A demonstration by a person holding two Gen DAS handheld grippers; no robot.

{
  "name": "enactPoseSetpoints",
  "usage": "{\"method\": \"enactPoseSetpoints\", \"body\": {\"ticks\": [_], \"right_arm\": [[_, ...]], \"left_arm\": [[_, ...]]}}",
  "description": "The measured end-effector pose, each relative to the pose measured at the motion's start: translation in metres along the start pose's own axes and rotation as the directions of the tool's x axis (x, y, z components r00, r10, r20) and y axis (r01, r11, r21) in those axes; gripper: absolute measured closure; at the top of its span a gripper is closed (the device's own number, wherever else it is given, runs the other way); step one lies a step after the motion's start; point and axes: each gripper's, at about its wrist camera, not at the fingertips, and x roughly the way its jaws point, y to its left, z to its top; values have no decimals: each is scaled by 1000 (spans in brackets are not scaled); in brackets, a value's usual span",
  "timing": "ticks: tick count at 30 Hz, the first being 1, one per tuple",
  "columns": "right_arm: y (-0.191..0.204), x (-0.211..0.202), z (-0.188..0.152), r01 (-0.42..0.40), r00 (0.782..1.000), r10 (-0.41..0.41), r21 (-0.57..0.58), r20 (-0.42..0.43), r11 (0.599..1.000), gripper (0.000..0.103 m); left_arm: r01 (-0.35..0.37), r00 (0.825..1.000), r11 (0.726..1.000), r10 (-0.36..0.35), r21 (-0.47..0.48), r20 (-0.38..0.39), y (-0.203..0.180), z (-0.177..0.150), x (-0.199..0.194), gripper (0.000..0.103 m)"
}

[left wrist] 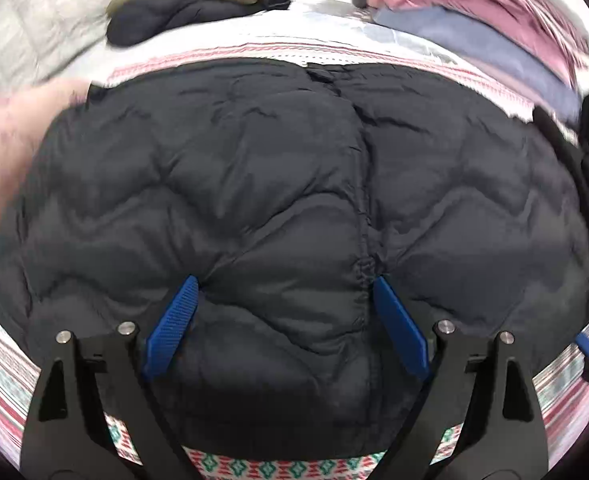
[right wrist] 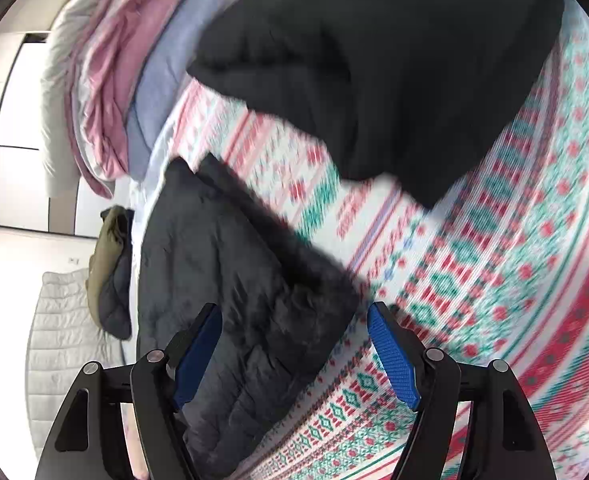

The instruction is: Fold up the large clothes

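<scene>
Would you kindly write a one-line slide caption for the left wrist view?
Left gripper, jaws open, pressed onto a dark quilted puffer jacket spread on a patterned bedspread, other clothes piled behind.

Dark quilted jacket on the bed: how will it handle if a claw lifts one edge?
The quilted jacket looks puffy and soft, so it will probably drape and sag, not hold shape. Its shell looks smooth, so it may slip. The left claw stands open over it, fingers denting the padding: likely compressible.

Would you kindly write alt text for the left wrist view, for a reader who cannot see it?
The open left gripper presses its blue fingertips into a dark quilted jacket spread flat on a patterned bedspread. Behind it lie an olive and navy garment pile and folded pink and blue bedding.
</scene>
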Motion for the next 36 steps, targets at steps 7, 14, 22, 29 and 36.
{"method": "enactPoseSetpoints", "body": {"ticks": [7, 14, 22, 29, 36], "right_arm": [[18, 28, -18, -120, 991, 119, -27, -63, 992, 27], [37, 46, -31, -198, 980, 198, -86, -13, 976, 25], [67, 36, -44, -150, 982, 174, -259, 74, 954, 76], [99, 6, -64, 13, 970, 93, -431, 224, 902, 89], [76, -29, -38, 27, 961, 84, -391, 265, 920, 90]], "left_arm": [[-1, 1000, 1000, 1, 5, -1, 0, -5, 4, 13], [-22, 1000, 999, 22, 26, 13, -8, -14, 4, 13], [-25, 1000, 999, 25, 28, 11, -9, -15, 4, 13], [11, 1000, 1000, -11, 20, 2, -11, -18, -7, 13], [38, 999, 997, -39, 71, 14, -20, -28, -19, 13]]}}
